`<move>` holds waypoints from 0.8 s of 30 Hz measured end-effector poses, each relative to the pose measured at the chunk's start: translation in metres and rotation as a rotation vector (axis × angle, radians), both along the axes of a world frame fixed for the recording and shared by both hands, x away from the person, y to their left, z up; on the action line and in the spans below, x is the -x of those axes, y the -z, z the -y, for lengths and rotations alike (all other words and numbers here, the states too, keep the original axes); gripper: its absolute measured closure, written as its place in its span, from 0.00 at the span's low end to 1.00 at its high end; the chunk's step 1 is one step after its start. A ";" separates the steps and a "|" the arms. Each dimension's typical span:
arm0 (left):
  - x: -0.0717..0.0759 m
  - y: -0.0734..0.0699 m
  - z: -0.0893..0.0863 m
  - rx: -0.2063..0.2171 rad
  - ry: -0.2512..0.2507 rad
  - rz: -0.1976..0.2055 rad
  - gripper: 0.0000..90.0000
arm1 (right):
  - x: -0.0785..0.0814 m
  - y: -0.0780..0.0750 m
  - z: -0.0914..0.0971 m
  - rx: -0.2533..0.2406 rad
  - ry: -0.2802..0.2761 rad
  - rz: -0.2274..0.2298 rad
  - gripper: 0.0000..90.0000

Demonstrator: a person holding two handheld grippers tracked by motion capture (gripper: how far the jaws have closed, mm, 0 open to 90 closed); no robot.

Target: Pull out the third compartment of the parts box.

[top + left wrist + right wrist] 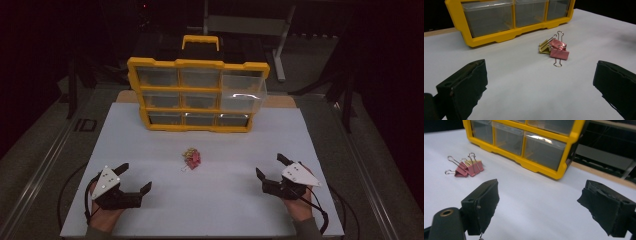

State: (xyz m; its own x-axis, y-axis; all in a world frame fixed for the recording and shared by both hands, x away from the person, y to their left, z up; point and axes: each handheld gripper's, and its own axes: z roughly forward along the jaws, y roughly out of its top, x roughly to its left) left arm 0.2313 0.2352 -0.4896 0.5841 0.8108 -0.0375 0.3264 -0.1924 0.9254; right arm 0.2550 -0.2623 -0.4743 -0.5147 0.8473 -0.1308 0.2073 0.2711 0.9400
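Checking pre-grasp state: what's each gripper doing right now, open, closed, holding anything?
Left gripper: open, holding nothing, resting on the white table.
Right gripper: open, holding nothing; the binder clips lie untouched between the two.

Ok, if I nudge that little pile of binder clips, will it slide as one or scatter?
The binder clips lie loosely heaped, so they would probably scatter. Their wire handles stick out and may snag together. They look small and light, likely skidding on the smooth white board.
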 end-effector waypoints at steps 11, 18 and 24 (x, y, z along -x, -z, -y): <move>-0.003 -0.004 -0.002 0.017 -0.004 -0.026 0.00 | 0.012 0.011 0.019 -0.066 0.000 0.010 0.15; -0.011 -0.018 -0.002 0.022 -0.015 -0.030 0.00 | 0.015 0.011 0.026 -0.093 0.014 0.020 0.15; -0.019 -0.033 0.003 -0.011 0.011 -0.028 0.00 | 0.018 0.011 0.027 -0.106 0.039 0.026 0.16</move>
